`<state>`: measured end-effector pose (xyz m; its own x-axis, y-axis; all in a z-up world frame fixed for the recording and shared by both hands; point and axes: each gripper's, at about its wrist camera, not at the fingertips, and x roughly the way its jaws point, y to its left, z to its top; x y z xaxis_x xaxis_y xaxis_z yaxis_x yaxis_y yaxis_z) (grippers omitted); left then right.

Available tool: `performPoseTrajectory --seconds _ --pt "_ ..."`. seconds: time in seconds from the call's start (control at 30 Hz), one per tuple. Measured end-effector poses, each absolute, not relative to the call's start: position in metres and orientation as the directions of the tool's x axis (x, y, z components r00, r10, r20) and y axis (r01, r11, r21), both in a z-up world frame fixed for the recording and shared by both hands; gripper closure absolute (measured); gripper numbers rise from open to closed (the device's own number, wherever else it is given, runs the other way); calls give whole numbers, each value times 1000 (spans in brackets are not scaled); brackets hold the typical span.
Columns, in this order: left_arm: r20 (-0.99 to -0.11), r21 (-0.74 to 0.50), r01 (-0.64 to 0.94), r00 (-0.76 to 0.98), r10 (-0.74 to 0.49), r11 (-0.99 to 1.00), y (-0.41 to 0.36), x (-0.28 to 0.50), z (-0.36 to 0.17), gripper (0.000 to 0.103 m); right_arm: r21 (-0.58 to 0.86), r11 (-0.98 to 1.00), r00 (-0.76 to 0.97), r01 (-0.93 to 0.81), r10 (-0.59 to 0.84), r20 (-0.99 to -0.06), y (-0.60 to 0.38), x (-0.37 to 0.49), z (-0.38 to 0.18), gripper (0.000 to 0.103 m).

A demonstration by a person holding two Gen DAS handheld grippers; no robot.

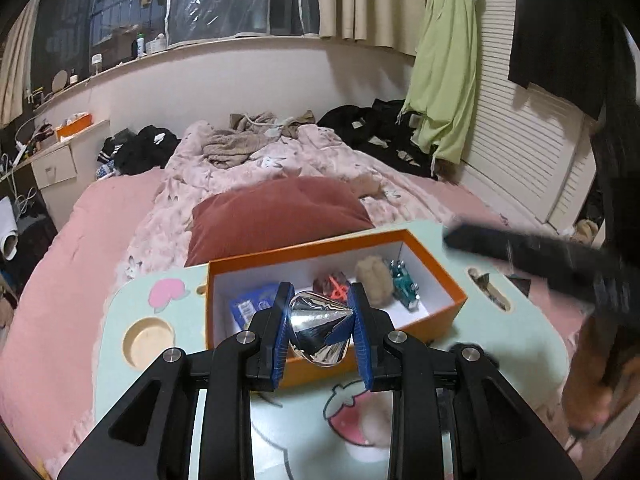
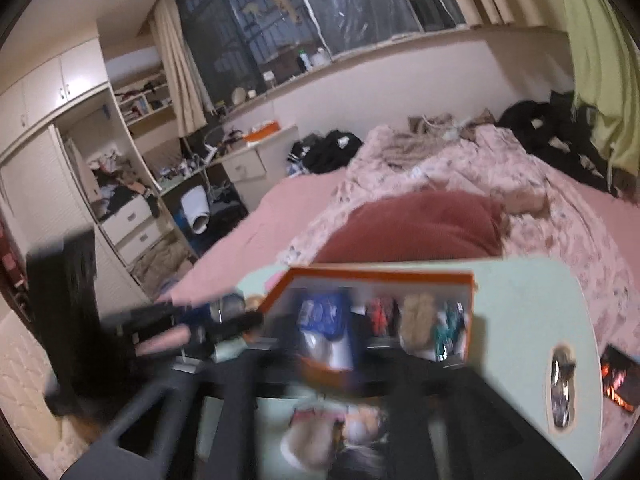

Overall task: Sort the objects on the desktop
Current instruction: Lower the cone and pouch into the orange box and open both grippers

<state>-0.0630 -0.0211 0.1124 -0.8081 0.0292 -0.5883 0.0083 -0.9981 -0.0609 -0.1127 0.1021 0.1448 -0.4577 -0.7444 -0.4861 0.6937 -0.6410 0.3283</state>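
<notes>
My left gripper [image 1: 320,320] is shut on a shiny silver foil piece [image 1: 318,332], pinched between its blue pads just above the near wall of the orange box [image 1: 456,300]. Inside the box lie a blue packet [image 1: 250,308], a red-orange item [image 1: 334,286], a tan fuzzy lump [image 1: 372,282] and a teal item [image 1: 404,284]. The box stands on a mint green lap tray [image 1: 532,332]. My right gripper [image 2: 324,360] is smeared by motion blur in front of the box [image 2: 380,274]; its fingers look spread, with nothing between them. It also shows as a blurred black bar [image 1: 532,256].
The tray rests on a pink bed with a rust-red pillow [image 1: 280,212] behind the box. It has a round cup hole [image 1: 148,340] and a slot [image 2: 562,388] with shiny things in it. A dark packet [image 2: 618,376] lies on the bed right of the tray.
</notes>
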Motion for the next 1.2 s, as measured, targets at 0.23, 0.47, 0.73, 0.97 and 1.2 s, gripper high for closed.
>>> performPoseTrajectory --seconds 0.23,0.47,0.73,0.97,1.2 --pt "-626 -58 33 -780 10 -998 -26 -89 105 74 114 -757 -556 643 -563 -612 126 -60 77 21" --pt "-645 -80 30 -764 29 -996 -21 -88 89 74 -5 -804 -553 595 -404 -729 131 -66 23 55" --pt "-662 -79 41 -749 22 -996 -27 -89 80 74 167 -782 -543 601 -553 -632 157 -67 64 82" --pt "-665 -83 40 -746 26 -996 -26 -95 80 74 150 -750 -577 645 -606 -547 113 -103 133 79" --pt "-684 -162 69 -727 62 -984 -44 -103 66 34 250 -773 -490 583 -580 -651 93 -151 90 29"
